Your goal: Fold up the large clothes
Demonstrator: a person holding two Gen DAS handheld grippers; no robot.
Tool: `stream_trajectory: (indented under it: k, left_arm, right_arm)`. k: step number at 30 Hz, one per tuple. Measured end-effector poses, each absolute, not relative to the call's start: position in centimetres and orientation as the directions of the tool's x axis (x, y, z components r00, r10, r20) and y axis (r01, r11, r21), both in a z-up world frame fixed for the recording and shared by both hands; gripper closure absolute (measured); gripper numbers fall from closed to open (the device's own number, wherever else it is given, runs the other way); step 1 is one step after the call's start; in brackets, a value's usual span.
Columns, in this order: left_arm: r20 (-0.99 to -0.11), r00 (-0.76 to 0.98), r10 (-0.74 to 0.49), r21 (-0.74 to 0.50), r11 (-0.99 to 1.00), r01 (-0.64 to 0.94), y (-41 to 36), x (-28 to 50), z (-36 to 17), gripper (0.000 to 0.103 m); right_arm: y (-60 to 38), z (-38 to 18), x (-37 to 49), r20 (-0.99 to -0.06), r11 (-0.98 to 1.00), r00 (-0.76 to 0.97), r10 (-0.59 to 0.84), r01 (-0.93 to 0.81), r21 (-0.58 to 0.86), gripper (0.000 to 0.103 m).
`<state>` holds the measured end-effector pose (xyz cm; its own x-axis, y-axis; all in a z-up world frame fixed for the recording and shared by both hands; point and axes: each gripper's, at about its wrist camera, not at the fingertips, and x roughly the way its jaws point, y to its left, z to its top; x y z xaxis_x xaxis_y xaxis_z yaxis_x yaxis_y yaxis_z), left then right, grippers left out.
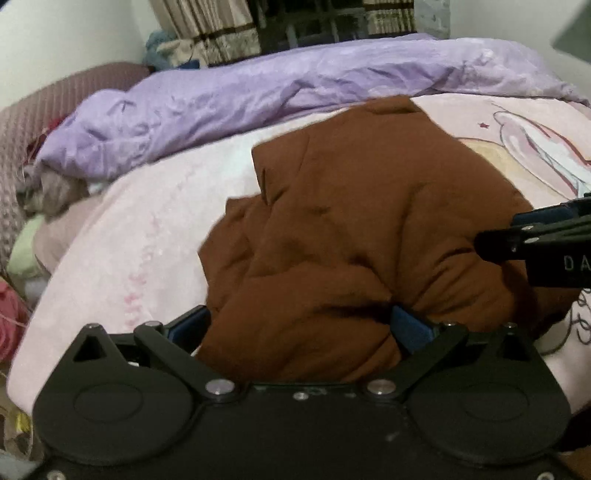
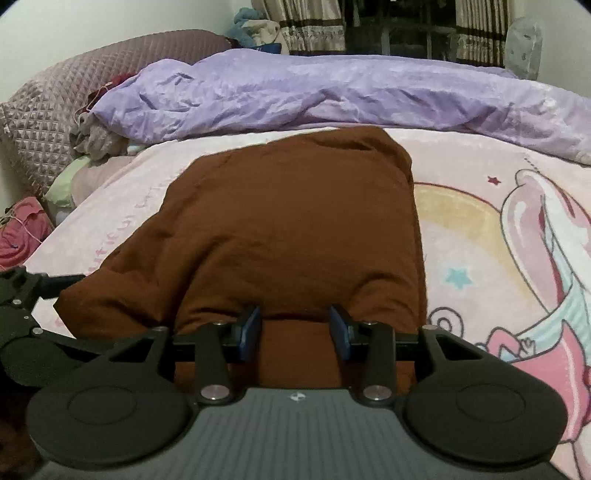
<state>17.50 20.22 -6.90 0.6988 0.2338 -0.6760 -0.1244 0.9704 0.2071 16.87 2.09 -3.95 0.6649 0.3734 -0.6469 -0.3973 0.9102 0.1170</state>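
Observation:
A large brown garment lies bunched on the pink cartoon blanket; it also shows in the right wrist view, folded into a rough rectangle. My left gripper is open wide, its blue pads either side of the near bunched edge of the cloth. My right gripper stands part open with the garment's near edge between its blue pads; the pads do not press the cloth. The right gripper also shows at the right edge of the left wrist view.
A purple duvet lies crumpled along the far side of the bed. A quilted mauve headboard and pillows are at the left. Curtains and a dark window stand behind. Red cloth lies at the left edge.

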Motion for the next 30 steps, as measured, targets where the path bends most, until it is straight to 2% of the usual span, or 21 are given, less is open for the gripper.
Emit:
stream_trajectory:
  k: [6,9,11,15,18,22,25,27,28,30]
  left_arm:
    - [-0.645,0.732,0.219,0.099,0.974,-0.204,22.9,15.3,-4.6,0.0]
    - [-0.608,0.754,0.25,0.019,0.953,-0.302,24.7,14.1,-4.3,0.0]
    - [-0.627,0.748,0.219,-0.046,0.947,-0.317,25.7,13.8,-4.9,0.0]
    - [-0.728,0.653,0.209,0.022,0.959,-0.283,25.5,15.6,-8.4,0.0]
    - [-0.73,0.651,0.207,0.001,0.953,-0.302,25.4,16.1,-9.0,0.0]
    - [-0.69,0.684,0.238,0.056,0.959,-0.278,24.8,15.1,-7.0,0.0]
    - [-0.637,0.729,0.25,0.003,0.947,-0.322,26.1,13.9,-5.1,0.0]
    - [-0.567,0.776,0.277,-0.083,0.918,-0.388,27.4,12.9,-4.8,0.0]
    - [-0.576,0.769,0.278,-0.124,0.9,-0.419,28.0,12.8,-5.5,0.0]
    - [-0.703,0.678,0.215,-0.104,0.912,-0.397,28.0,14.4,-8.1,0.0]
  right_arm:
    - [0.0,-2.5,15.8,-0.646,0.919,0.674,0.359,-0.377,0.118,0.054]
    - [-0.6,-2.4,15.6,-0.641,0.928,0.688,0.342,-0.355,0.113,0.054]
    - [-0.6,-2.8,15.7,-0.652,0.926,0.676,0.345,-0.359,0.117,0.055]
    - [-0.3,-5.5,16.7,-0.679,0.922,0.648,0.344,-0.37,0.113,0.051]
    - [-0.5,-5.8,16.7,-0.665,0.923,0.659,0.351,-0.362,0.128,0.05]
    - [-1.6,-4.3,16.1,-0.663,0.924,0.657,0.359,-0.351,0.152,0.05]
    - [-2.9,-3.0,15.6,-0.634,0.929,0.685,0.359,-0.328,0.171,0.054]
    - [-3.3,-3.0,15.8,-0.621,0.934,0.703,0.346,-0.318,0.161,0.054]
    - [-3.4,-3.5,16.3,-0.627,0.933,0.697,0.348,-0.322,0.161,0.054]
    - [-3.5,-5.9,17.8,-0.658,0.925,0.654,0.373,-0.317,0.21,0.05]
